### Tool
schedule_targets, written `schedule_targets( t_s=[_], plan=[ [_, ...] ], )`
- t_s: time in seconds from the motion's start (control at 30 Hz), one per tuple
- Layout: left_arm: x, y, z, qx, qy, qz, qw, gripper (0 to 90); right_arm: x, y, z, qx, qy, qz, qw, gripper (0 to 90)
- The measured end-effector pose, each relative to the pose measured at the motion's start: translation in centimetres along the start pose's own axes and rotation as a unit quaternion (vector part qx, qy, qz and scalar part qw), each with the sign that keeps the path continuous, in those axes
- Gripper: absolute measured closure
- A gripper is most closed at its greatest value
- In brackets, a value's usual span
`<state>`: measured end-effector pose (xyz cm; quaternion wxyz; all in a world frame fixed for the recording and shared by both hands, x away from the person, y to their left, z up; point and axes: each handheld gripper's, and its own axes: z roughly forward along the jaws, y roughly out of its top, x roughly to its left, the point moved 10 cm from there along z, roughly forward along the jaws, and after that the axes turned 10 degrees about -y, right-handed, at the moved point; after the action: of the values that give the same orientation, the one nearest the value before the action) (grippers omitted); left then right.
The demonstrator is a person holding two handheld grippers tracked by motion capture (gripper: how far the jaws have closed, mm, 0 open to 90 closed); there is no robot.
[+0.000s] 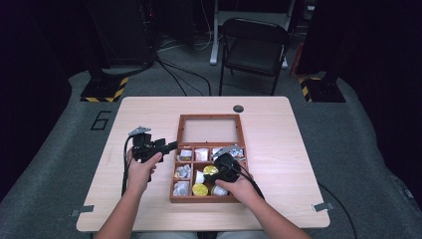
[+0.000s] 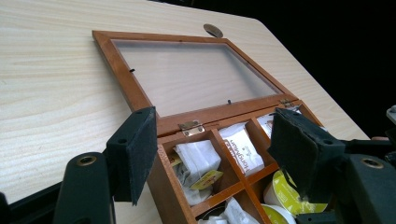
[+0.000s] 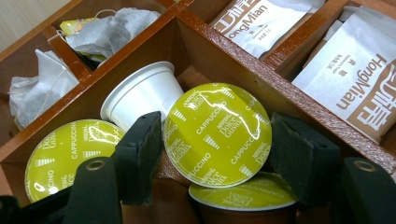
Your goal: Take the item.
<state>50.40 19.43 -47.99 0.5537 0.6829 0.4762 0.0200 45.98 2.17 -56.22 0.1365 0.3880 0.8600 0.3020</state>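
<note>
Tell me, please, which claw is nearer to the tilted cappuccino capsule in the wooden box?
The right claw: its jaws straddle the cappuccino capsule, apparently without pressing it. The left claw is outside the wooden box, by its left wall near the lid hinge.

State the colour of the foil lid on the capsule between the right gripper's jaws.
Yellow-green foil lid, clearest in the right gripper view.
</note>
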Motion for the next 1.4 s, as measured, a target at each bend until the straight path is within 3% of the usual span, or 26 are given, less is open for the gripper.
schedule_targets(
  t_s=[0.3, 0.37, 0.53, 0.7, 0.87, 0.9, 1.07, 1.13, 1.23, 1.27, 1.4],
  plan=[
    [0.2, 0.1, -0.1, -0.003, 0.0, 0.001, 1.0, 32.2, 0.1, -0.1, 0.0, 0.007, 0.003, 0.003, 1.0, 37.0],
    [0.2, 0.1, -0.1, -0.004, -0.001, -0.002, 1.0, 32.2, -0.1, 0.0, -0.2, -0.001, 0.002, -0.006, 1.0, 37.1],
    [0.3, 0.2, -0.1, -0.006, 0.0, -0.004, 1.0, 32.2, 0.2, 0.6, -1.6, -0.012, 0.017, 0.011, 0.9997, 37.1],
    [0.3, 0.1, -0.1, -0.004, -0.001, -0.007, 1.0, 32.2, -0.4, 1.3, -2.7, -0.036, 0.017, 0.008, 0.9992, 37.1],
    [0.3, 0.3, -0.1, -0.007, -0.002, -0.006, 1.0, 32.2, -1.1, 1.8, -4.0, -0.051, 0.024, 0.033, 0.9979, 37.1],
    [0.3, 0.3, -0.1, -0.007, -0.001, -0.005, 1.0, 32.2, -1.4, 1.9, -4.1, -0.056, 0.02, 0.027, 0.9979, 37.2],
    [0.5, 0.2, -0.1, -0.004, 0.0, -0.002, 1.0, 32.3, -2.6, 1.9, -5.2, -0.061, 0.01, 0.046, 0.997, 37.1],
    [0.4, 0.2, -0.1, -0.005, -0.001, -0.007, 1.0, 32.3, -3.5, 1.9, -5.3, -0.069, 0.003, 0.047, 0.9965, 37.1],
    [0.4, 0.2, -0.1, -0.005, 0.0, -0.007, 1.0, 32.3, -4.7, 1.7, -5.7, -0.068, -0.003, 0.068, 0.9954, 37.1],
    [0.6, 0.2, -0.1, -0.004, 0.001, 0.0, 1.0, 32.3, -5.3, 1.7, -5.8, -0.071, -0.007, 0.069, 0.9951, 37.1],
    [0.6, 0.2, -0.2, -0.006, 0.002, -0.007, 1.0, 32.4, -7.5, 1.6, -6.5, -0.079, -0.031, 0.082, 0.993, 37.1]
  ],
)
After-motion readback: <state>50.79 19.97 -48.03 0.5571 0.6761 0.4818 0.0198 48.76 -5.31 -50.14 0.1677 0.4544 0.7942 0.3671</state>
